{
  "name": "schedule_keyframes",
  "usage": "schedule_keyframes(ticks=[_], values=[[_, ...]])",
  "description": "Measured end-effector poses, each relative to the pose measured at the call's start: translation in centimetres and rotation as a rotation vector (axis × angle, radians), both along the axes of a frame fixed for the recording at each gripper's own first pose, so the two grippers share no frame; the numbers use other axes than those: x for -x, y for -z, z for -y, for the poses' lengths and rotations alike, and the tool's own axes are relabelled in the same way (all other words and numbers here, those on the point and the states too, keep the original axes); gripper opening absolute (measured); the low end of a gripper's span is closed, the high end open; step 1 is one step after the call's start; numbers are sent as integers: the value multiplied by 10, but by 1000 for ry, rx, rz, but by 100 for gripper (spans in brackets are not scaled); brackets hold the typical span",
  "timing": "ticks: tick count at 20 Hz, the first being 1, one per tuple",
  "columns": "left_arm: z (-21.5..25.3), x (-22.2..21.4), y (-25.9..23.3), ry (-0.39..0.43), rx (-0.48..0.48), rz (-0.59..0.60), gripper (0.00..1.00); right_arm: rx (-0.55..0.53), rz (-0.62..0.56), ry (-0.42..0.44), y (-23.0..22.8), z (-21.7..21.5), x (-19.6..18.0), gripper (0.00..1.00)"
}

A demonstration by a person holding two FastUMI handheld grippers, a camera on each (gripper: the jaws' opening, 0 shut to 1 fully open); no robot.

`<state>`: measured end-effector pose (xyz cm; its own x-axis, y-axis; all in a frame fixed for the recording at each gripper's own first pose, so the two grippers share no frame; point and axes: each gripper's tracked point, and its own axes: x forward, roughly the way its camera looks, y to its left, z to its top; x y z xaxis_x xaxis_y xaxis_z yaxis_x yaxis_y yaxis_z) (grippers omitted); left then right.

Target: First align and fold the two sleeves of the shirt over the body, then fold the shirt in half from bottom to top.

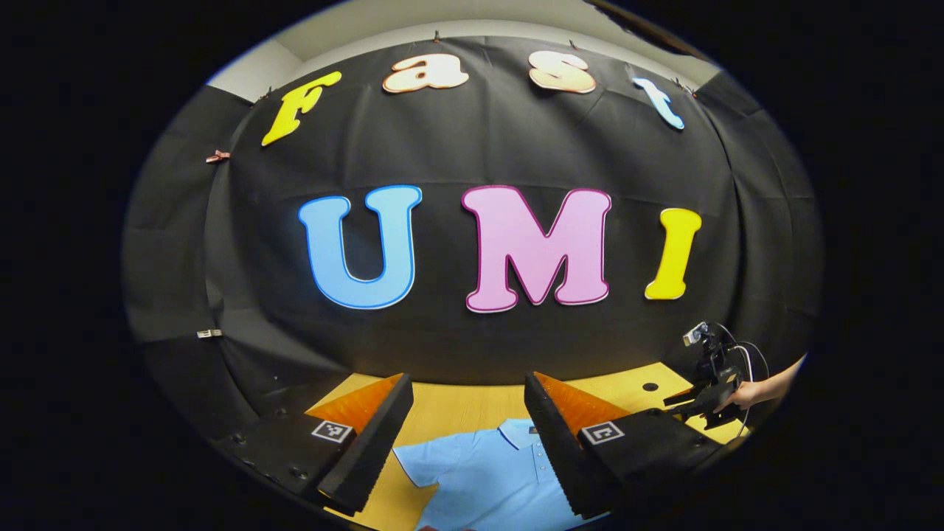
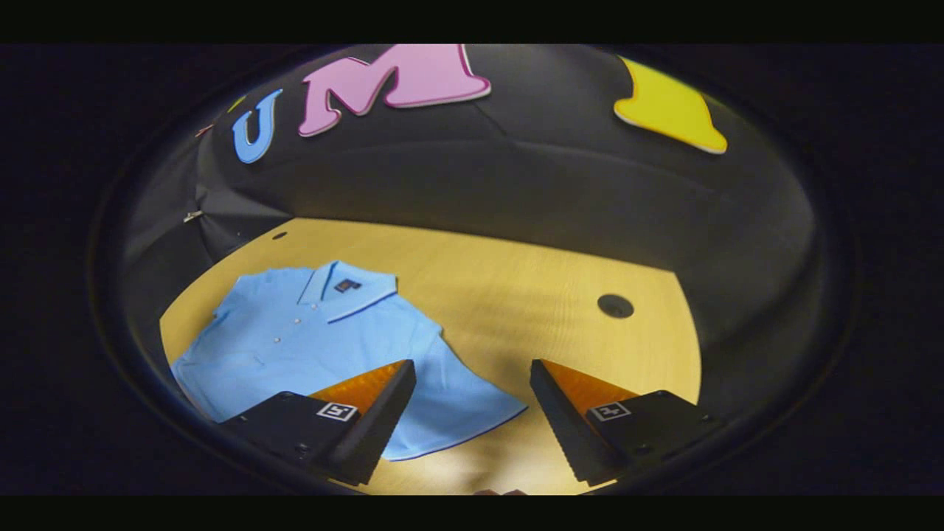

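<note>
Shirt: While it lay flat on the wooden table [image 2: 516, 295], the light blue polo shirt [image 2: 324, 339] had both sleeves spread out, collar toward the booth wall.
Left tool [image 1: 468, 435]: raised above the shirt's collar end, level, fingers apart, gripping nothing.
Right tool [image 2: 472, 417]: tilted down over the shirt's near sleeve, fingers apart, holding nothing.
Hand [image 1: 745, 394]: in the left gripper view, held the other tool over the table's far corner.
</note>
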<state>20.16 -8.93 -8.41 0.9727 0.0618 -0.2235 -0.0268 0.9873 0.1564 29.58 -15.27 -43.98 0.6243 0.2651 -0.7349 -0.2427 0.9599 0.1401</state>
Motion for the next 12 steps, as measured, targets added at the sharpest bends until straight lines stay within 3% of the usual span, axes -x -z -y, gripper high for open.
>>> schedule_keyframes(ticks=[6,7,10,12], values=[[17,-20,25,-25,22,-54,96,16,-155,14,50,12,18,98],[19,-22,31,-27,23,-63,97,15,-109,10,41,13,14,98],[27,-27,43,-14,30,-83,96,82,-139,21,54,19,14,95],[27,-28,46,-20,42,-91,96,64,-134,27,52,15,10,70]])
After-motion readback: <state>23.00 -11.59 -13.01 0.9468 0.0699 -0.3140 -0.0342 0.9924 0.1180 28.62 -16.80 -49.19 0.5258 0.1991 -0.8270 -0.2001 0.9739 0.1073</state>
